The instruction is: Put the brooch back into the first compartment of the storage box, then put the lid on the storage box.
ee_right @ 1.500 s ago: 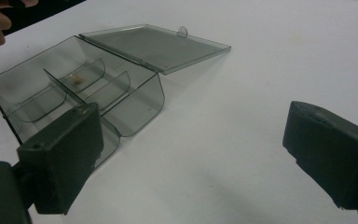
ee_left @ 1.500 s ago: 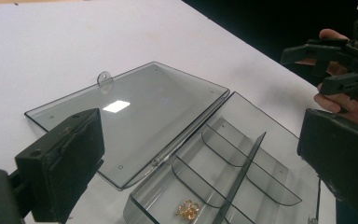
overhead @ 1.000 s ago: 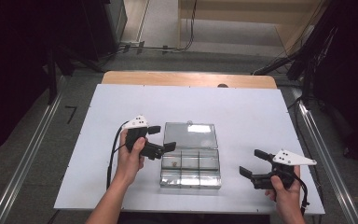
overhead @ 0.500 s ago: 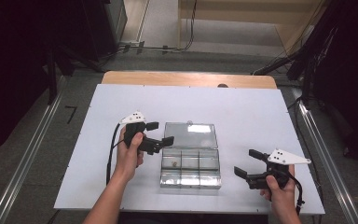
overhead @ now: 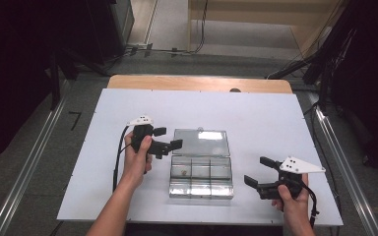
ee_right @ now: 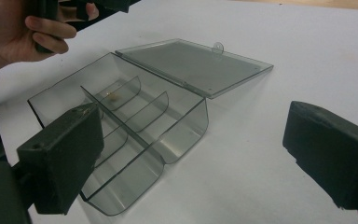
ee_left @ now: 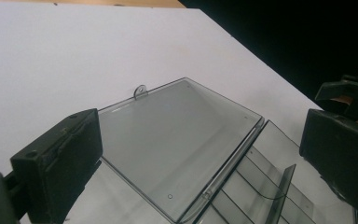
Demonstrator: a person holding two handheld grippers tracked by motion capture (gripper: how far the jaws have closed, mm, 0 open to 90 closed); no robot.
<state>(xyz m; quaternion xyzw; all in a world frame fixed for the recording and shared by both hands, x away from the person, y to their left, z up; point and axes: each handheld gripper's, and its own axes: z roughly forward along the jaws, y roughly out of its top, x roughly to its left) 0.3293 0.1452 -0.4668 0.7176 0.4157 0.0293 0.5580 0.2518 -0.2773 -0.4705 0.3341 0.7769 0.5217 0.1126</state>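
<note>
A clear plastic compartment box point(overhead: 201, 176) lies in the middle of the white table, its lid point(overhead: 200, 142) swung open and flat on the far side. A tiny yellowish speck point(ee_right: 112, 96) sits in one compartment. My left gripper point(overhead: 168, 138) hovers open at the lid's left edge, nothing between its jaws; in the left gripper view the lid point(ee_left: 177, 140) and its small tab point(ee_left: 140, 91) lie ahead of the left gripper point(ee_left: 200, 161). My right gripper point(overhead: 259, 171) is open, just right of the box, apart from it. In the right gripper view the box point(ee_right: 135, 126) lies ahead of the right gripper point(ee_right: 196, 156).
The white table point(overhead: 266, 118) has bare room all around the box. A wooden strip point(overhead: 197, 82) runs along its far edge. Metal rails point(overhead: 342, 162) flank the table on the floor, with dark equipment and cables behind.
The left gripper has moved a little farther from the person along the lid's left edge. The right gripper has drifted slightly left toward the box. The box and lid have stayed put.
</note>
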